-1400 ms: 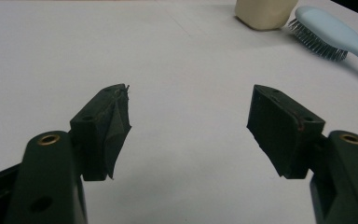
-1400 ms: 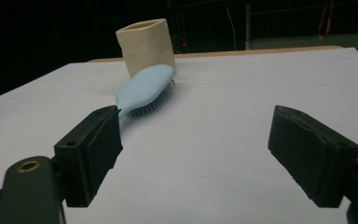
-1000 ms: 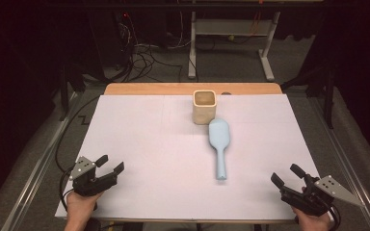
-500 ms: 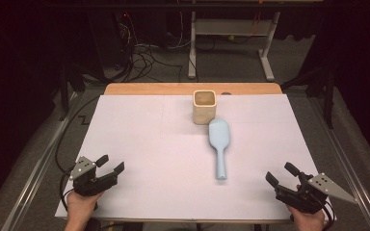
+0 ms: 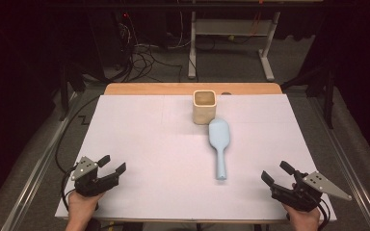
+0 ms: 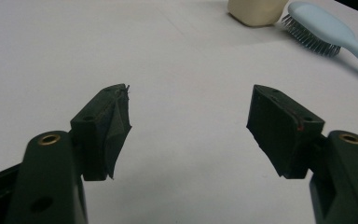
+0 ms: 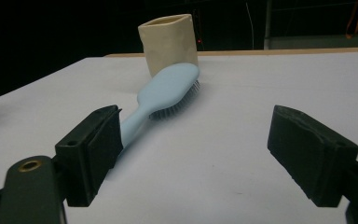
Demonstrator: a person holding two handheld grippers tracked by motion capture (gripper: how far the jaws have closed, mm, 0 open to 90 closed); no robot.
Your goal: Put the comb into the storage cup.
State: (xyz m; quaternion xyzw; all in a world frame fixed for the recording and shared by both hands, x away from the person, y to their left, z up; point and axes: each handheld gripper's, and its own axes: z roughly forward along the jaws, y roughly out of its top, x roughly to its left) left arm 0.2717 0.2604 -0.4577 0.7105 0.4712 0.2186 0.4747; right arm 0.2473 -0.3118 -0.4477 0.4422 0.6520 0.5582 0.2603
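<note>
A light blue hairbrush (image 5: 219, 144) lies bristles down on the white table sheet (image 5: 164, 144), its handle toward the front. Just behind its head stands a cream square cup (image 5: 204, 107). My left gripper (image 5: 112, 165) rests at the front left corner, open with nothing between its fingers; its own view shows the hairbrush (image 6: 328, 33) and cup (image 6: 256, 10) far off at the upper right. My right gripper (image 5: 277, 173) sits at the front right, open and bare. The hairbrush (image 7: 163, 95) handle ends just beyond the left jaw in the right gripper view, with the cup (image 7: 168, 42) behind.
A wooden table edge (image 5: 192, 88) runs along the back of the sheet. Behind it are cables on the floor (image 5: 144, 57) and a metal stand (image 5: 231, 43). Metal rails flank the table on both sides.
My right gripper has shifted a little to the left, toward the hairbrush handle. The left gripper, the hairbrush and the cup have stayed put.
</note>
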